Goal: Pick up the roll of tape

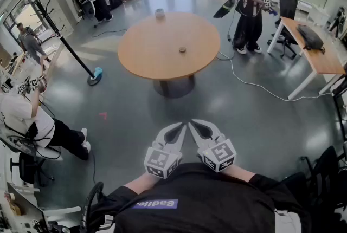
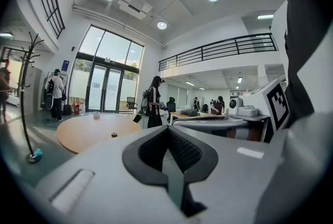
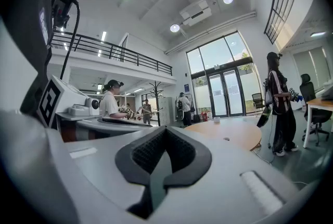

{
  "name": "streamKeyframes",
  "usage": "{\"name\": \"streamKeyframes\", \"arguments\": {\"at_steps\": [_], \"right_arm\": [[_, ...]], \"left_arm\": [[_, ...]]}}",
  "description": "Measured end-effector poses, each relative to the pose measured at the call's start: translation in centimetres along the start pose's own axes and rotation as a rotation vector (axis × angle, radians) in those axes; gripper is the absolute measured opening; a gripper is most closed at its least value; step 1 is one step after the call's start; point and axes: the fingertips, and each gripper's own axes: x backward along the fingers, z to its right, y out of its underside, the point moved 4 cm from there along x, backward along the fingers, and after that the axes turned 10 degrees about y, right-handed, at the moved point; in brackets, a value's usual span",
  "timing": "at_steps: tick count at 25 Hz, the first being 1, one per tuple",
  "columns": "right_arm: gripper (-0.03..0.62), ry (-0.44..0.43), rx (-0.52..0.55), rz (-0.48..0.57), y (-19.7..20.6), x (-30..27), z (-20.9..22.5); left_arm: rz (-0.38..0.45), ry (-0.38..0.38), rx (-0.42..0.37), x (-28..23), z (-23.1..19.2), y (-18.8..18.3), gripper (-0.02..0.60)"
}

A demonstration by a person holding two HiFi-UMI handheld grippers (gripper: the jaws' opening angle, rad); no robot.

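Resting on table, tape roll

Pale tape roll, far tbl edge

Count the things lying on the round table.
2. A pale roll stands at the far edge of the table, and a small dark item lies near its middle. Nothing else shows on the top.
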Motion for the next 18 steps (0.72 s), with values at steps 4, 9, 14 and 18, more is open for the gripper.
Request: {"name": "streamKeyframes", "arguments": {"at_steps": [4,9,14,18], "right_arm": [[0.0,-0.007,0.002,-0.003,0.3,0.1,0.7],[0.0,-0.01,0.006,-0.007,0.2,0.2,1.1],[0.002,-0.023,-0.033,-0.001,0.3,0.3,1.8],[0.003,-0.021,-0.062,0.003,0.1,0.4,2.9]], "left_arm": [[-0.002,-0.004,0.003,-0.7,0.2,0.3,0.009],[0.001,-0.009,0.003,-1.2,0.2,0.3,0.009],[0.0,-0.012,0.01,-1.8,0.3,0.4,0.009],[-0.001,-0.022,0.01,-2.5,0.2,0.1,0.009]]}}
